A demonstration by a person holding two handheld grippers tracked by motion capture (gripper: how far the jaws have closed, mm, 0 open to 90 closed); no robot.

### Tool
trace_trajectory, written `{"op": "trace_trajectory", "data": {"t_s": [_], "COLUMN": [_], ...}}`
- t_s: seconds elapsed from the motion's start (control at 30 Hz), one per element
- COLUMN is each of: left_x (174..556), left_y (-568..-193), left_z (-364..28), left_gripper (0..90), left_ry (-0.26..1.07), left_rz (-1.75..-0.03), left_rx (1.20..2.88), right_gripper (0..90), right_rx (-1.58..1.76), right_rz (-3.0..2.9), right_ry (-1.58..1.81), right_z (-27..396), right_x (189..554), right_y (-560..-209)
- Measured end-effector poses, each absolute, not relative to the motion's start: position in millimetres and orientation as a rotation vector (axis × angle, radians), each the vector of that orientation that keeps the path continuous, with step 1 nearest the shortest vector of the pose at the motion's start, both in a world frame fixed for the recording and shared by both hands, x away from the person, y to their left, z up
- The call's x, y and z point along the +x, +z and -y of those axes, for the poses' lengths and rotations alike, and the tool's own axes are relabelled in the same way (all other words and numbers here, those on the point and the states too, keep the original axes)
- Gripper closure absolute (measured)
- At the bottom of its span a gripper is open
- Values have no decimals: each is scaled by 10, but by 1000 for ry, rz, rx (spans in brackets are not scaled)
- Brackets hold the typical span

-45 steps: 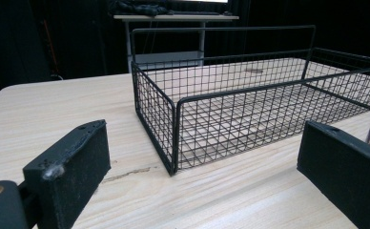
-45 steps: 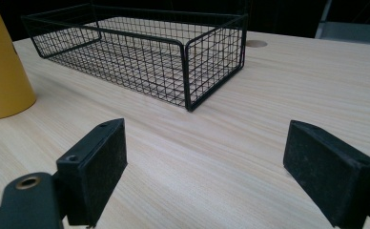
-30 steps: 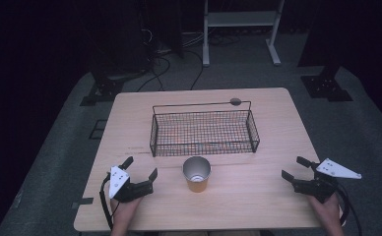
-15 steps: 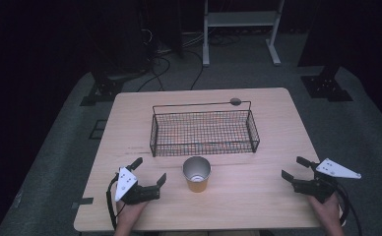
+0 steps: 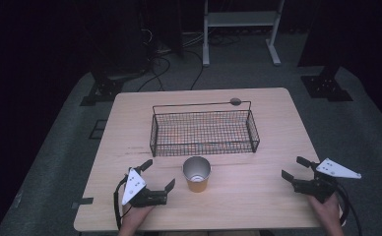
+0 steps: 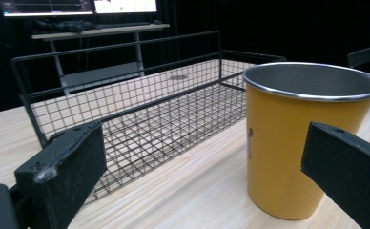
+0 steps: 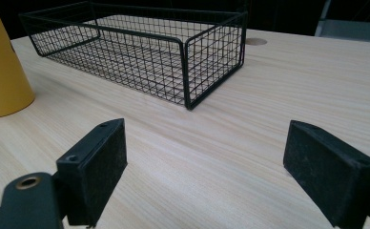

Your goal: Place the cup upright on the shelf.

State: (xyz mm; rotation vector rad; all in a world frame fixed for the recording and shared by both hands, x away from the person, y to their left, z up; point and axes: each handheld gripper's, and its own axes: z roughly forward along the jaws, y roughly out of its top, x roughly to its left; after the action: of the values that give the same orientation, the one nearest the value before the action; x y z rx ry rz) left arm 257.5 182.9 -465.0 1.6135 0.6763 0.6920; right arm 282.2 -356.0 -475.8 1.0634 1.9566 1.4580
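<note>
Pale wooden surface (image 5: 277, 128) carries a black wire basket (image 5: 204, 132) and a yellow, steel-lined cup (image 5: 197, 174); left tool (image 5: 157, 177) and right tool (image 5: 292, 168) gape wide, empty.

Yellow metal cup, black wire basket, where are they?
Yellow metal cup (image 5: 197, 182): high view, on its yellow side wall.
Black wire basket (image 5: 203, 148): high view, on its near mesh wall.

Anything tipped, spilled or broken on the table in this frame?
Nothing stands out. The yellow metal-rimmed cup stands upright in front of the black wire basket, which sits flat on the wooden table.
</note>
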Motion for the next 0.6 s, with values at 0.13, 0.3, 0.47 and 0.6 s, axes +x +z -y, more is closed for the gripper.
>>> {"op": "trace_trajectory", "data": {"t_s": [0.13, 0.3, 0.47, 0.6], "left_x": [2564, 2554, 2543, 2529], "left_y": [-4647, -4643, -4641, -4644], "left_z": [-1809, -1793, -1768, -1718], "left_gripper": [6, 6, 6, 6], "left_ry": [678, 649, 626, 609], "left_rz": [-653, -626, -594, -570], "left_rx": [1618, 1618, 1628, 1642], "right_gripper": [137, 137, 137, 137], "right_rx": [1064, 1062, 1063, 1066], "right_rz": [-1957, -1958, -1957, -1956], "right_ry": [1458, 1456, 1457, 1457], "right_z": [3559, 3559, 3560, 3560], "right_x": [2822, 2822, 2823, 2823], "right_y": [-4758, -4758, -4758, -4758]}}
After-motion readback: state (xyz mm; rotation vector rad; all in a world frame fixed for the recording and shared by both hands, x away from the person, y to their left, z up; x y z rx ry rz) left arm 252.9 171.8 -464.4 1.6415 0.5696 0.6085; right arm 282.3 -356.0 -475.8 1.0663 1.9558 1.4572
